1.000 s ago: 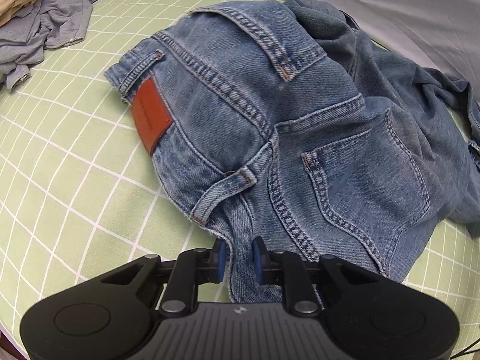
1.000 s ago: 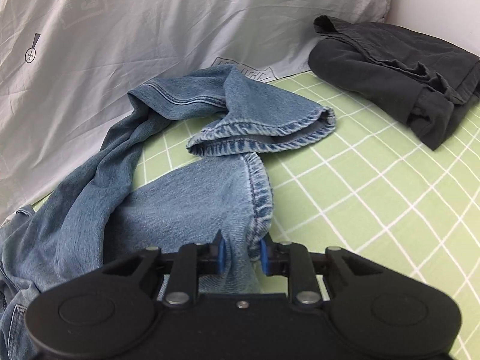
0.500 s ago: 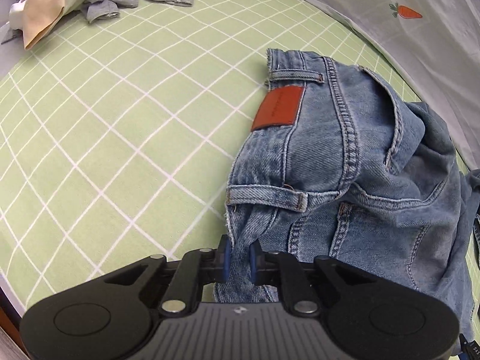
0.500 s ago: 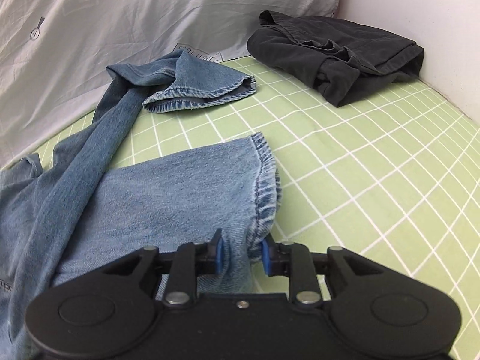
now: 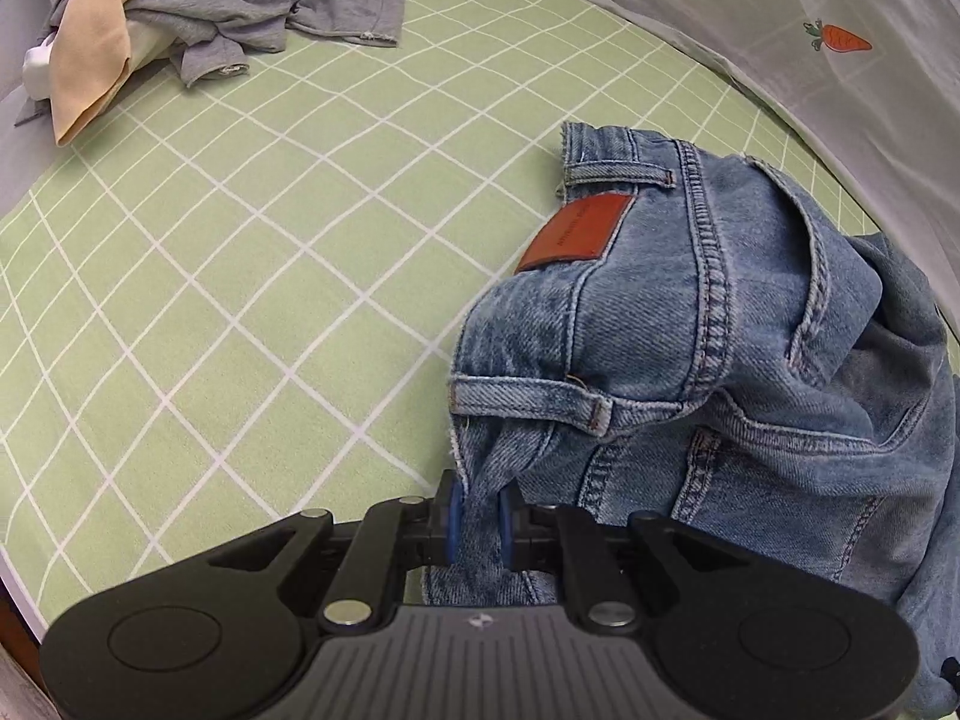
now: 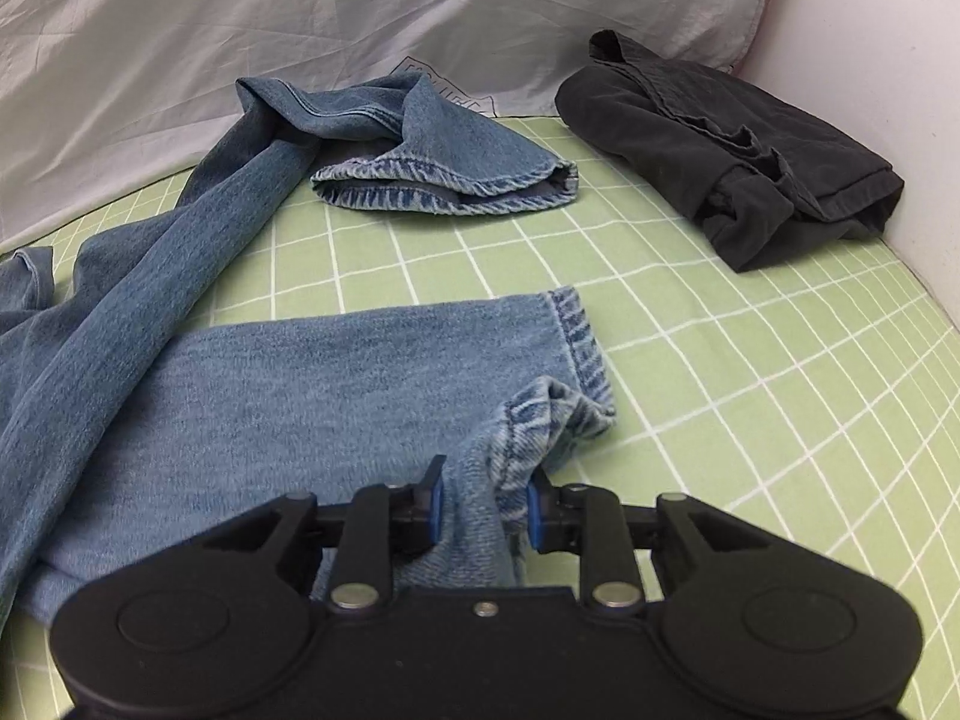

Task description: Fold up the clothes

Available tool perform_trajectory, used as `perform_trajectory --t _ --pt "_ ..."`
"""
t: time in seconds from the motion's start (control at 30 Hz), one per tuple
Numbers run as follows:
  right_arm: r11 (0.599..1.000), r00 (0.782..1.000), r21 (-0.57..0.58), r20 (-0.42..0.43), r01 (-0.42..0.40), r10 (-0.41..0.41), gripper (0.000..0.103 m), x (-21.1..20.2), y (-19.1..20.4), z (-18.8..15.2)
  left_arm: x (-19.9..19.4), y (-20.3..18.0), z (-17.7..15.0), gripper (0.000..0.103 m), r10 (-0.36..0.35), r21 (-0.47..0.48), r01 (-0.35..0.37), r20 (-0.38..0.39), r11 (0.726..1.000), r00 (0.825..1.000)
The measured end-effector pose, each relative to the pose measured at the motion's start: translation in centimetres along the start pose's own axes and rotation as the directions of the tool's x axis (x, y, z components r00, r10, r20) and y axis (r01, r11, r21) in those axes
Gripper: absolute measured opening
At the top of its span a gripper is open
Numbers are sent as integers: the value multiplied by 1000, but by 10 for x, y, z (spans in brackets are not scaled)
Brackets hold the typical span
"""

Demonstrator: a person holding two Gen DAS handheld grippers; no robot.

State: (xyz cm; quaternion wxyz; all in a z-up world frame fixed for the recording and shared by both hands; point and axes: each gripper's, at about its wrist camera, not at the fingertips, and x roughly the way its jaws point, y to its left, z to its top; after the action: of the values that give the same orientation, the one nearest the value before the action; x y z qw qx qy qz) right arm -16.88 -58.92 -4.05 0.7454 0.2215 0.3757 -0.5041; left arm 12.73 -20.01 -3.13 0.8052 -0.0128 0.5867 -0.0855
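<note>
The jeans [image 5: 690,324] lie on a bed with a green checked sheet [image 5: 240,276], held at opposite ends so they can be drawn out lengthwise before folding, I judge. The left tongs [image 5: 478,519] are pinched shut on denim at the near edge of the waistband, below a belt loop. The right tongs [image 6: 483,510] have their blue pads set a little wider, yet bunched hem cloth fills the gap, so they appear to be gripping the cuff of the near leg [image 6: 300,384], which lies flat.

The left wrist view alone shows the waist end: the brown leather patch [image 5: 576,231], the crumpled seat, and a heap of grey and beige garments [image 5: 198,6] at the far left. The right wrist view alone shows the other leg [image 6: 420,162] twisted, its hem doubled over far off by the white bedding [image 6: 360,12], and a folded black garment [image 6: 732,150] at the far right.
</note>
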Motion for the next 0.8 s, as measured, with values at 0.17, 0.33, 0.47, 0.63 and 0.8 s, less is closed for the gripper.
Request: perform_trajectory --t 0.17,0.33,0.47,0.63,0.8 --pt "999 999 -41 32 -5 6 26 35 22 41 17 -19 26 15 54 13 -54 15 998 998" --pt "998 997 -68 70 -7 11 26 71 39 82 29 -41 50 15 111 62 -114 47 991 993" --pt "998 997 -61 77 -8 13 30 87 50 103 38 -56 68 14 135 104 -140 60 985 989" --pt "996 999 -91 37 19 -16 50 78 53 105 43 -62 77 14 134 124 -143 74 982 988" --pt "1000 979 -1 204 14 -14 75 32 40 113 43 -60 77 15 122 120 -132 85 984 989"
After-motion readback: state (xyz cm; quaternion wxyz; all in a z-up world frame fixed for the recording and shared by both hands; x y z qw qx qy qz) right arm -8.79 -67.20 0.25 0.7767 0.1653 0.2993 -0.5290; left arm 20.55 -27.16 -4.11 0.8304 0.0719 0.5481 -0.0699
